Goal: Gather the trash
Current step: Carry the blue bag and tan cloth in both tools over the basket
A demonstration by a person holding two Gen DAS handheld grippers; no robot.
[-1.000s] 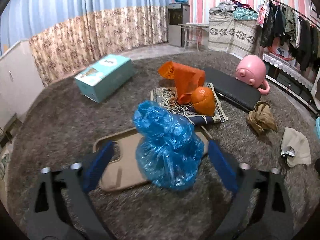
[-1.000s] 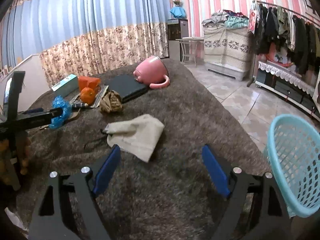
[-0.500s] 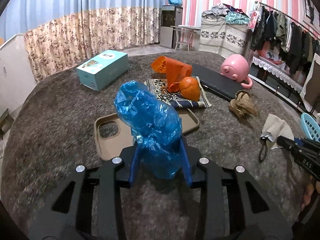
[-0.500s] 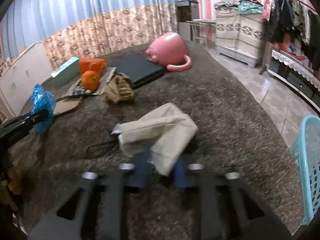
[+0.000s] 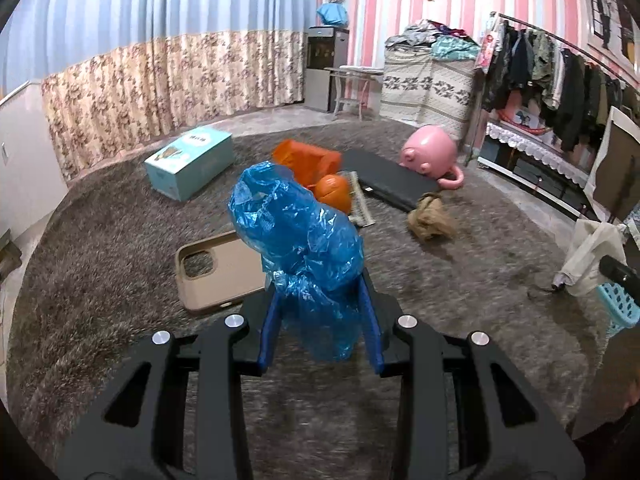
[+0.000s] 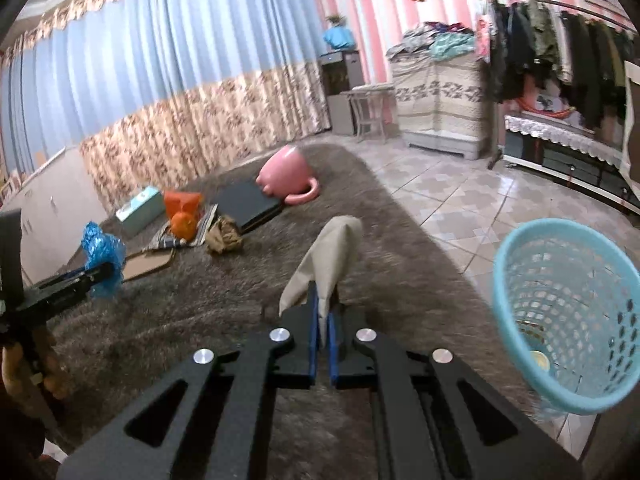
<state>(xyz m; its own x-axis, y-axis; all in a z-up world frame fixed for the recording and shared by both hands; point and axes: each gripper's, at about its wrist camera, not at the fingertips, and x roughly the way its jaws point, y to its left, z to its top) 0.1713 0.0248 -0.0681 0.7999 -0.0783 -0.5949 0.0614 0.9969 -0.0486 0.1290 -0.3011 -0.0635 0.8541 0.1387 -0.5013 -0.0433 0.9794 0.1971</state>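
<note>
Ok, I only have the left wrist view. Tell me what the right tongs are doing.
Observer: The right tongs are shut on the beige cloth, pinching its lower edge.
Operator: Give me the basket.
Observer: The blue basket is to the right of those tongs, with its open mouth in full view.
Operator: Say what's in it.
Observer: One small pale round item lies at the bottom; I cannot tell what it is.

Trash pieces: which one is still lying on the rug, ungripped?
The brown crumpled wad beside the black case. The blue plastic bag and beige cloth are each clamped in a gripper.
</note>
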